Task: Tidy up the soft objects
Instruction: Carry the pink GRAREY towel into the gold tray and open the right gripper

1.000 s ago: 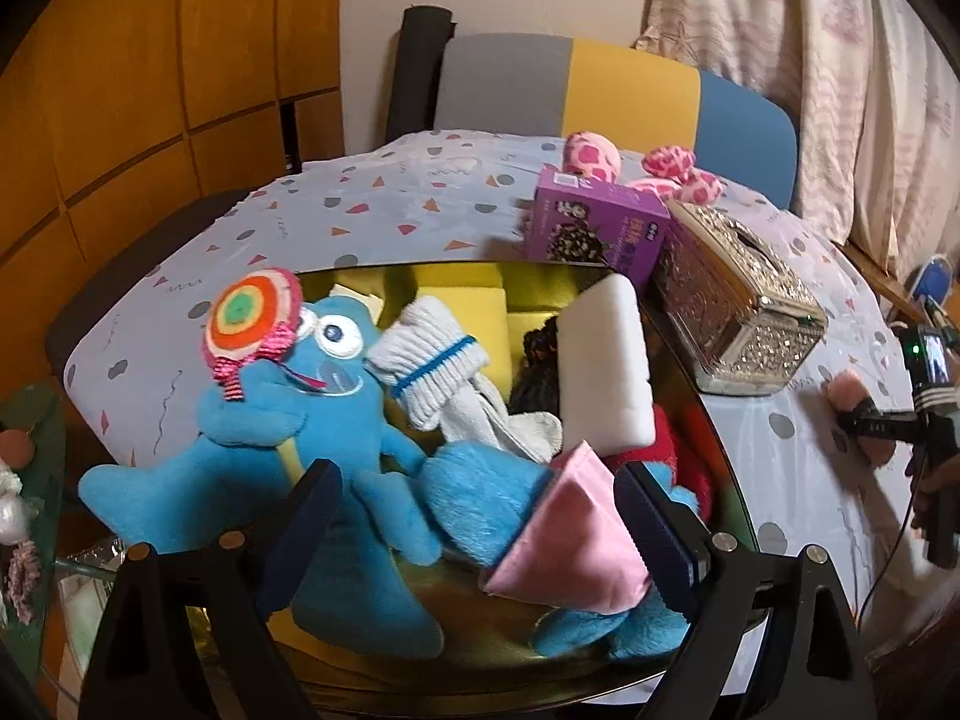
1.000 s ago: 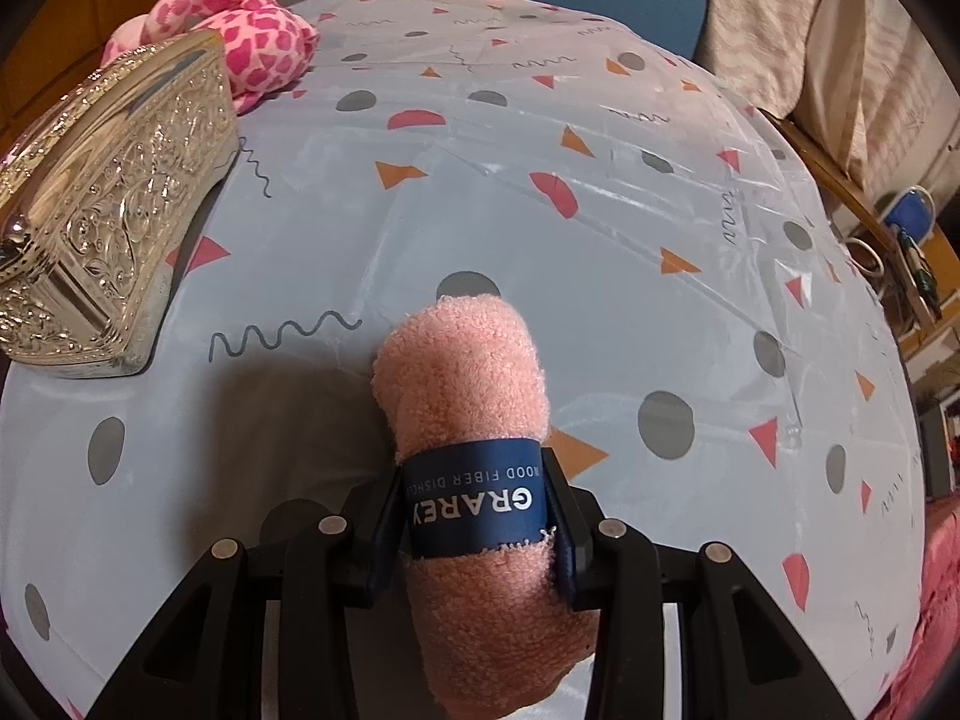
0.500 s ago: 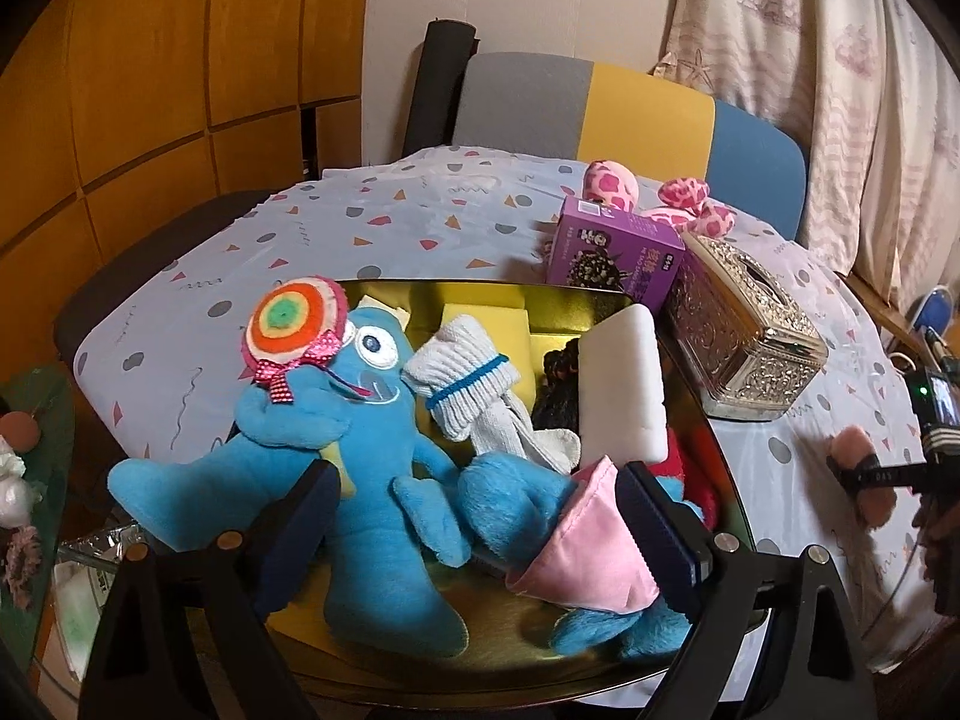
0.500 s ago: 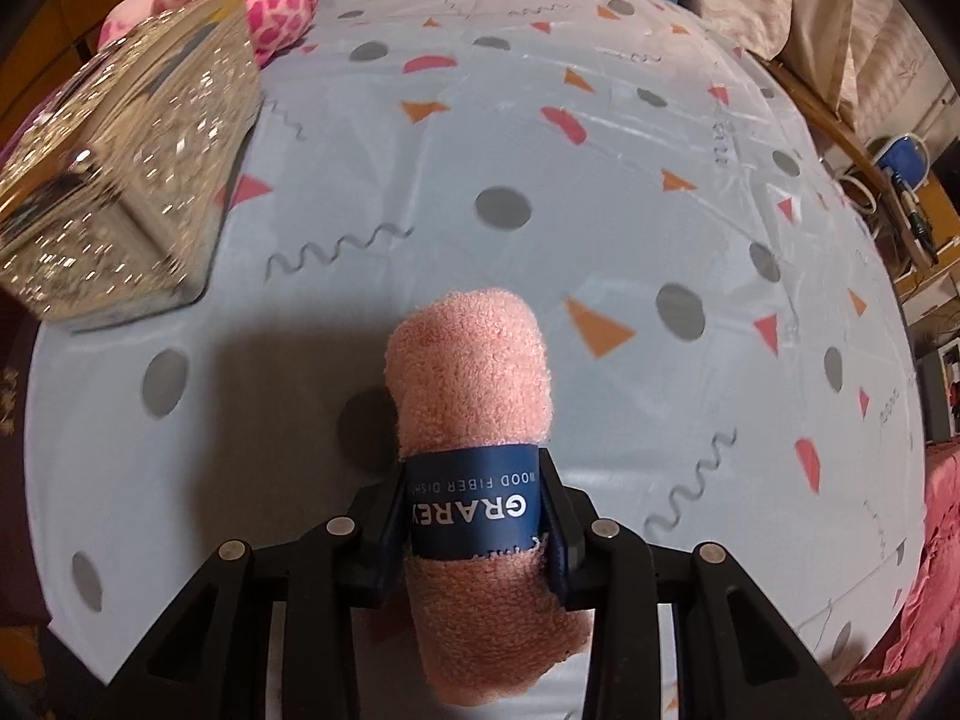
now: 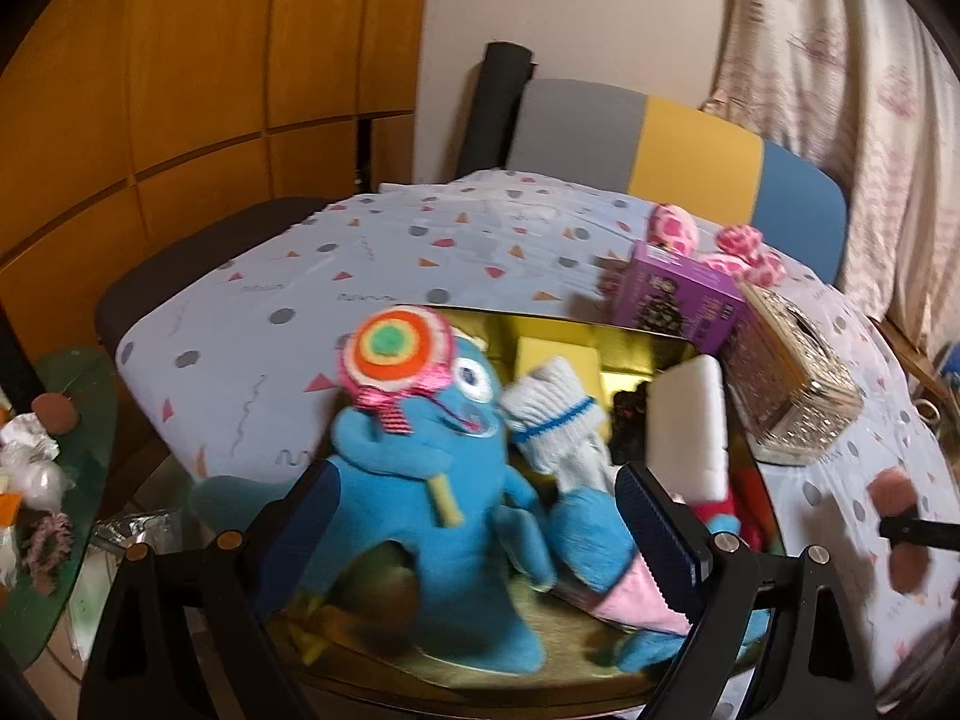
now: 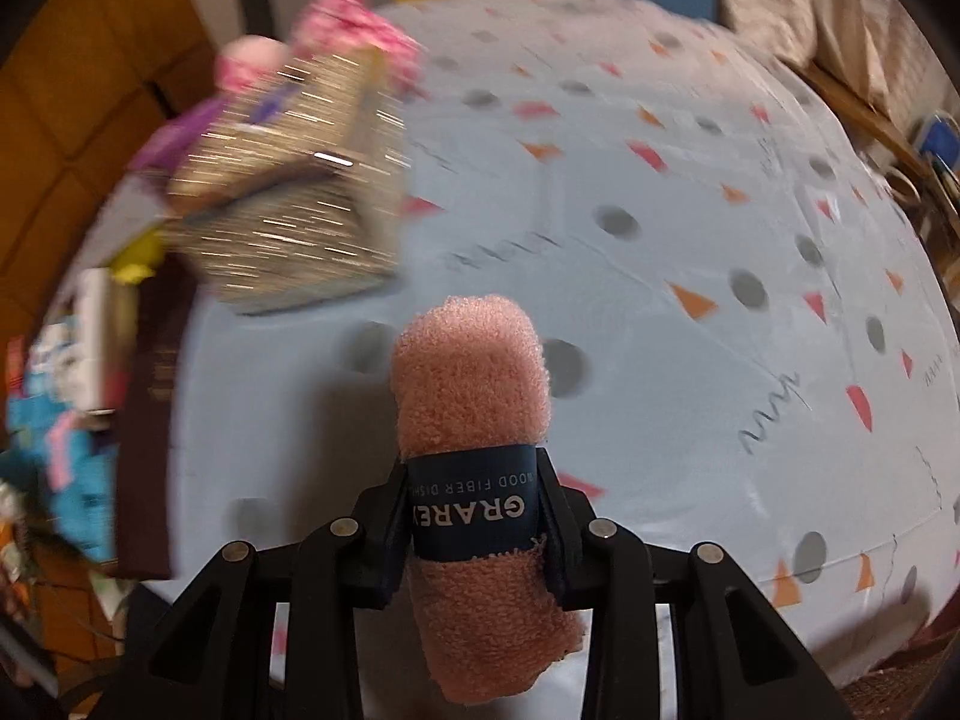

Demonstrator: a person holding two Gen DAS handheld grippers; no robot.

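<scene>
Left wrist view: the left gripper [image 5: 474, 534] hangs with its jaws wide apart and nothing gripped, above a gold tray [image 5: 630, 348] full of soft things. Counted there: one blue doll [image 5: 432, 480] clutching a striped lollipop [image 5: 393, 354], one white sock roll [image 5: 555, 420] with a blue stripe, one white sponge [image 5: 687, 414], at least one yellow sponge [image 5: 558, 354], one blue plush [image 5: 591, 531] with a pink pad [image 5: 636, 600] against it, something red and something black that are too hidden to name. Beside the tray on the dotted cloth [image 5: 420, 252] stand one purple box [image 5: 678, 294] and one silver tissue box [image 5: 792, 372], with a pink spotted toy [image 5: 744, 246] behind them. At the right edge, blurred, the pink towel roll [image 5: 897, 492] shows in the other tool, off to the tray's right

Right wrist view: the right gripper [image 6: 477, 516] is clamped on the one towel roll [image 6: 471, 378] at its blue paper band [image 6: 474, 510], held clear above the cloth [image 6: 690, 210]; its jaws have just been closing a little on it. Only here can the band's lettering be read and the grip be seen closely. The tissue box [image 6: 288, 222] and tray contents are a blur at left; the left gripper shows only in the other view
</scene>
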